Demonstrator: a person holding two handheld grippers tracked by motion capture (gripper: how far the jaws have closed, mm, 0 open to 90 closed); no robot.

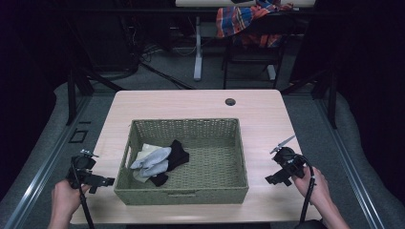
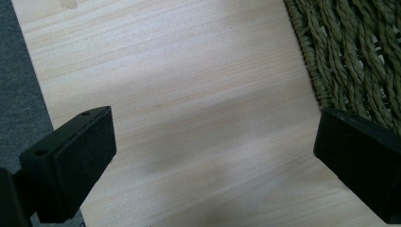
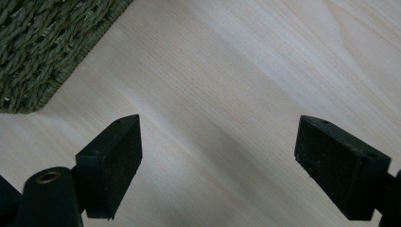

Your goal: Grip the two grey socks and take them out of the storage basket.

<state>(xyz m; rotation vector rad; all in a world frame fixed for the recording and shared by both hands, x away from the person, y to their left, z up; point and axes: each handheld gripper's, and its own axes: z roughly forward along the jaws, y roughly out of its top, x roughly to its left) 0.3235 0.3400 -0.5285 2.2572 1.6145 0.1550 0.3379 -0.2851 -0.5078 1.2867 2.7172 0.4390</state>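
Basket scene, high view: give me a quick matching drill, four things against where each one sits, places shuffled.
Things:
1. left hand-held gripper
2. right hand-held gripper
3. pile of clothes
4. round hole

Places:
A. inside the basket, left part
B. table's far edge
C. outside the basket's left wall
D. on the basket's right

Pairs: 1-C, 2-D, 3-A, 4-B

A dim lab or recording studio, not a home: a pale wooden desk (image 1: 200, 107) with a cable hole (image 1: 230, 101) stands on grey carpet (image 1: 167, 71), fenced by black metal stands (image 1: 74, 90) and dark curtains; behind it, bundled cables (image 1: 143, 50), a second desk's white leg (image 1: 197, 47) and a chair draped with plaid cloth (image 1: 243, 21)
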